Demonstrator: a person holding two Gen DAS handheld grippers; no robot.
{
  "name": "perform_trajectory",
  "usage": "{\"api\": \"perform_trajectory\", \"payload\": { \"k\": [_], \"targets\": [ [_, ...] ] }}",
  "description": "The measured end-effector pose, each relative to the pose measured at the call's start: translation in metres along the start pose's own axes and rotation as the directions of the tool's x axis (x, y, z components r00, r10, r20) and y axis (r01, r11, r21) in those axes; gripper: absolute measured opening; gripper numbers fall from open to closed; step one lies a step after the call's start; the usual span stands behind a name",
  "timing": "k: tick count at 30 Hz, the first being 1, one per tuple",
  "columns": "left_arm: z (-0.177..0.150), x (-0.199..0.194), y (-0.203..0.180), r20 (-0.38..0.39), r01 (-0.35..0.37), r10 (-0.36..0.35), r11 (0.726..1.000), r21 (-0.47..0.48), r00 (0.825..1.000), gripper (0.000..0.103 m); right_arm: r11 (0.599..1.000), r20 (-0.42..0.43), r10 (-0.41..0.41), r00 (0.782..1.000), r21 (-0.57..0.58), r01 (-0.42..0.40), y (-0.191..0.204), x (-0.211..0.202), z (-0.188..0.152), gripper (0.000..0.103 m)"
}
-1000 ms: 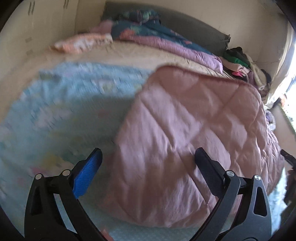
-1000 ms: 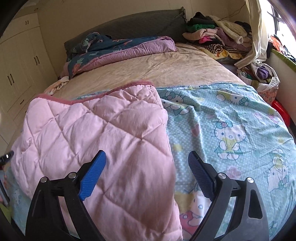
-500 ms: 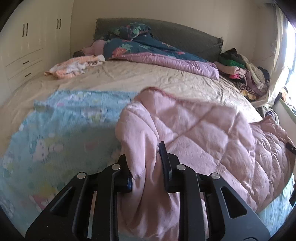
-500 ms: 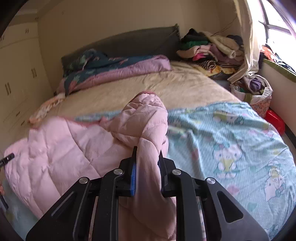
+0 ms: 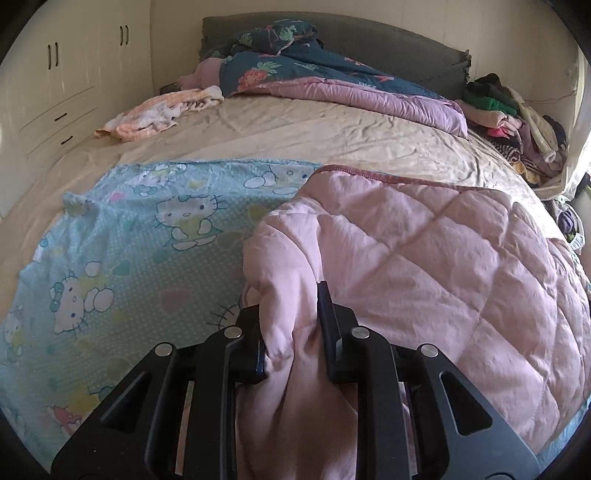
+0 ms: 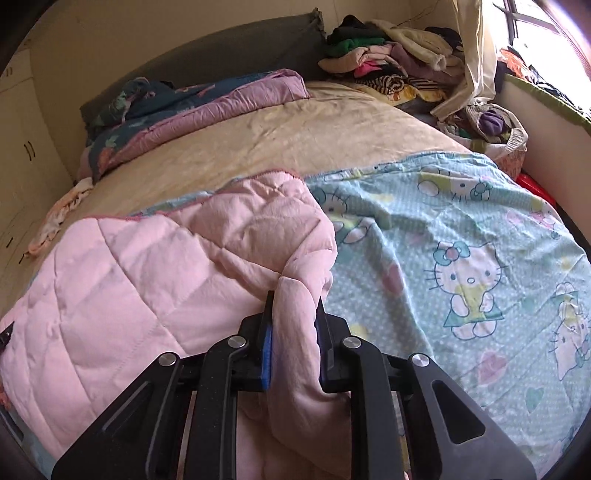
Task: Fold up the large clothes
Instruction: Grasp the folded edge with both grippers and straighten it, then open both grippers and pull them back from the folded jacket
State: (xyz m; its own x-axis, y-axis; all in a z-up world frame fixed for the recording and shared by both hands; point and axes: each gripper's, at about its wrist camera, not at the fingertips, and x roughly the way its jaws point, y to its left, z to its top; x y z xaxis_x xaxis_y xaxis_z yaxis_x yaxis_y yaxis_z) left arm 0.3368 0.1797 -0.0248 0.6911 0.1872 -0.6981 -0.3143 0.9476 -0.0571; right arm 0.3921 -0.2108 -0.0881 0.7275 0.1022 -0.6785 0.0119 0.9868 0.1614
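Where the left gripper [image 5: 291, 314] pinches it, the pink quilt [image 5: 443, 266] bunches between both fingers [image 5: 325, 314], clenched tight on its edge. Likewise the right gripper [image 6: 293, 314] grips a fold of the quilt [image 6: 147, 266]. Both point downward over the bed [image 5: 314, 129], where the quilt lies on a cartoon-cat sheet [image 6: 461, 240]. Only the left view shows wardrobe doors [image 5: 74, 62]; only the right shows a window [image 6: 535, 18] above the clothes pile [image 6: 388, 55].

- You get daylight from the bright window [image 6: 546, 40] at two o'clock in the right wrist view, blown out to glare.
- Both fisheye pictures bend strongly and darken at the corners.
- Focus is sharp, free of motion blur.
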Motion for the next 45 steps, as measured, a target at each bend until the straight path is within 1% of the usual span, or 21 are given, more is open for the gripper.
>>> {"api": "perform_trajectory", "payload": {
  "k": [3, 4, 5, 6, 7, 8, 9, 10, 11, 14, 15, 17, 20, 21, 22, 26, 35, 45],
  "targets": [
    [-0.001, -0.002, -0.001, 0.001, -0.004, 0.004, 1.000, 0.004, 1.000, 0.015, 1.000, -0.004, -0.007, 1.000, -0.003, 0.007, 0.002, 0.001, -0.004, 0.019],
    [0.000, -0.003, -0.001, -0.002, -0.004, 0.004, 1.000, 0.000, 1.000, 0.016, 1.000, -0.005, -0.013, 1.000, -0.009, 0.012, 0.002, 0.000, -0.006, 0.023],
    [-0.001, -0.004, 0.000, -0.004, -0.007, 0.007, 1.000, -0.004, 1.000, 0.018, 1.000, -0.008, -0.017, 1.000, -0.010, 0.017, 0.002, -0.002, -0.007, 0.031],
    [0.000, -0.005, 0.000, -0.003, -0.012, 0.012, 1.000, -0.006, 1.000, 0.020, 1.000, -0.009, -0.021, 1.000, -0.006, 0.021, 0.001, -0.004, -0.008, 0.036],
    [0.000, -0.007, 0.001, -0.002, -0.021, 0.021, 1.000, -0.007, 1.000, 0.024, 1.000, -0.007, -0.013, 1.000, 0.011, 0.013, -0.001, -0.009, -0.010, 0.053],
    [-0.001, -0.010, 0.003, -0.002, -0.030, 0.030, 0.999, -0.011, 1.000, 0.027, 1.000, -0.007, -0.002, 1.000, 0.026, 0.002, -0.003, -0.013, -0.011, 0.072],
    [-0.001, -0.012, 0.004, -0.002, -0.032, 0.032, 0.999, -0.015, 0.999, 0.028, 0.999, -0.002, 0.014, 1.000, 0.044, -0.014, -0.006, -0.018, -0.012, 0.078],
    [-0.002, -0.014, 0.004, -0.002, -0.032, 0.032, 0.999, -0.018, 1.000, 0.033, 0.998, 0.014, 0.035, 0.999, 0.060, -0.035, -0.009, -0.026, -0.015, 0.084],
    [-0.003, -0.018, 0.006, 0.001, -0.034, 0.034, 0.999, -0.020, 0.999, 0.041, 0.997, 0.021, 0.046, 0.999, 0.064, -0.047, -0.010, -0.032, -0.016, 0.087],
    [-0.005, -0.028, 0.007, 0.007, -0.031, 0.031, 0.999, -0.029, 0.999, 0.057, 0.996, 0.039, 0.065, 0.997, 0.063, -0.068, -0.011, -0.052, -0.021, 0.095],
    [-0.006, -0.031, 0.008, 0.008, -0.029, 0.029, 0.999, -0.031, 1.000, 0.059, 0.994, 0.050, 0.076, 0.996, 0.072, -0.079, -0.011, -0.060, -0.023, 0.097],
    [-0.008, -0.040, 0.007, 0.011, -0.024, 0.024, 0.999, -0.024, 1.000, 0.070, 0.991, 0.060, 0.099, 0.993, 0.088, -0.104, -0.011, -0.072, -0.026, 0.099],
    [-0.012, -0.053, 0.005, 0.020, -0.013, 0.013, 1.000, -0.023, 1.000, 0.076, 0.989, 0.062, 0.116, 0.991, 0.087, -0.121, -0.008, -0.089, -0.029, 0.099],
    [-0.013, -0.057, 0.005, 0.023, -0.007, 0.007, 1.000, -0.026, 1.000, 0.082, 0.989, 0.068, 0.120, 0.990, 0.081, -0.126, -0.005, -0.095, -0.030, 0.099],
    [-0.013, -0.061, 0.005, 0.028, -0.004, 0.004, 1.000, -0.026, 1.000, 0.091, 0.989, 0.076, 0.125, 0.989, 0.074, -0.131, -0.003, -0.103, -0.031, 0.099],
    [-0.020, -0.080, 0.001, 0.053, -0.002, 0.001, 1.000, 0.000, 0.999, 0.092, 0.987, 0.098, 0.141, 0.985, 0.070, -0.148, 0.000, -0.121, -0.035, 0.099],
    [-0.034, -0.101, -0.001, 0.053, 0.002, -0.003, 1.000, 0.015, 0.999, 0.092, 0.982, 0.098, 0.156, 0.983, 0.094, -0.165, -0.001, -0.141, -0.052, 0.099],
    [-0.063, -0.108, 0.006, 0.011, 0.063, -0.062, 0.997, -0.055, 0.998, 0.092, 0.979, 0.064, 0.146, 0.987, 0.135, -0.153, -0.005, -0.142, -0.080, 0.099]
  ]
}}
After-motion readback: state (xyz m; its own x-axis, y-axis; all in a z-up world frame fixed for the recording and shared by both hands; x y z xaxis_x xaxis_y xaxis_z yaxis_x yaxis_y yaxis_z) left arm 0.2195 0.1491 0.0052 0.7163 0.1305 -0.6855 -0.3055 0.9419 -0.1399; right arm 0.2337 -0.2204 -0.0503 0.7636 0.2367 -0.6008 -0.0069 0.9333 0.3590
